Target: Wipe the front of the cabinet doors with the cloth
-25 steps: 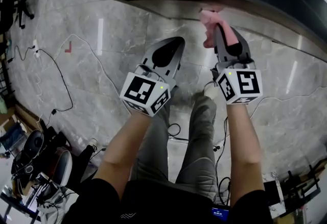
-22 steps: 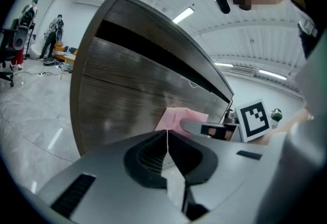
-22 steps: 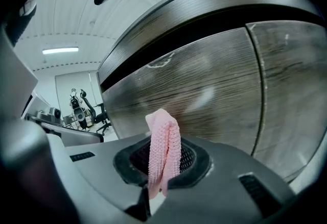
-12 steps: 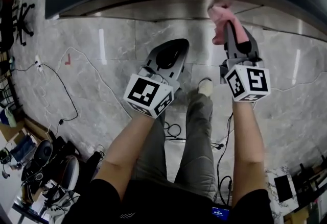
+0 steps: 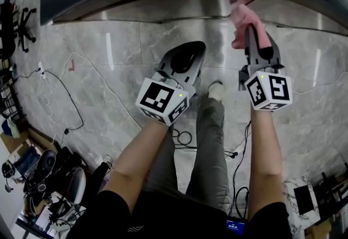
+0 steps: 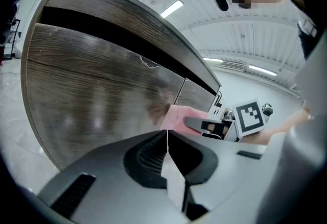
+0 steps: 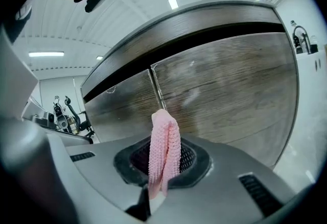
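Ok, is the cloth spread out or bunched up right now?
Bunched: the pink cloth stands as a narrow folded strip, pinched between the jaws of the right tool, not opened out flat.

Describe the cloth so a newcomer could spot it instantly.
Find the dark wood-grain cabinet. By its vertical seam, the right gripper is shut on the cloth. It is a folded pink ribbed knit, the only soft, bright thing; the left gripper holds nothing.

Cables (image 5: 183, 138) trail across the grey marble floor (image 5: 125, 47), which bears a red mark (image 5: 72, 65).
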Motion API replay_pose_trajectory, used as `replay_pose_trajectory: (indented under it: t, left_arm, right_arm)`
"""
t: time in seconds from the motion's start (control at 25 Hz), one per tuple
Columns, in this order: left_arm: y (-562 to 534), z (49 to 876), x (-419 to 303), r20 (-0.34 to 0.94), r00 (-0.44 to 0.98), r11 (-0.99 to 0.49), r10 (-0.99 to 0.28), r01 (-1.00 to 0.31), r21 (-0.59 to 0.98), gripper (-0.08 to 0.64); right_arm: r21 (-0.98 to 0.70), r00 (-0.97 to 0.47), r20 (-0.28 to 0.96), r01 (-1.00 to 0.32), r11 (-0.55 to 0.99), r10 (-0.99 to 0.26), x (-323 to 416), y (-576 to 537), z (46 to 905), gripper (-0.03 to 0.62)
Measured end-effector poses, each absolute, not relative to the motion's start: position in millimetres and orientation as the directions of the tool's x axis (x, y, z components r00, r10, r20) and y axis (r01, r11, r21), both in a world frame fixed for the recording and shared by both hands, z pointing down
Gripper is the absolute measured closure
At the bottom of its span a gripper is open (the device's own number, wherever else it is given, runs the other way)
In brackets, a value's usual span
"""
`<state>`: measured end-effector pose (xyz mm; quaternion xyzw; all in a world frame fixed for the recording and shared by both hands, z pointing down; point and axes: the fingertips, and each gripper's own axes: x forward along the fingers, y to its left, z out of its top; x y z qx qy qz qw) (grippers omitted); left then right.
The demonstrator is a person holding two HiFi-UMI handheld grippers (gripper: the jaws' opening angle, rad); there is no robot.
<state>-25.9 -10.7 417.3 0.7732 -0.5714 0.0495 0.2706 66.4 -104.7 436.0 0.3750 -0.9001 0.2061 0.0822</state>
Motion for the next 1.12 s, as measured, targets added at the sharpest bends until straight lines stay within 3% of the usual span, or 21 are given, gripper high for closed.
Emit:
replay_pose_trajectory:
  t: [0.32, 1.12]
  left_arm:
    - [-0.7, 423.9, -50.8, 0.389, 0.321, -0.173, -0.864, -0.913, 0.369, 0.546]
    - [96.6, 462.4, -246.3, 0.438, 0.110, 0.069, -0.892, -0.926, 0.371, 0.546]
  right_arm:
    - [-0.326, -0.764, 0.318, -0.644, 0.692, -0.561, 20.4, -68.3, 444.8, 0.548]
    - [-0.349, -0.877, 0.362, -0.441, 0.827, -0.316, -201.4, 24.7, 484.6, 0.548]
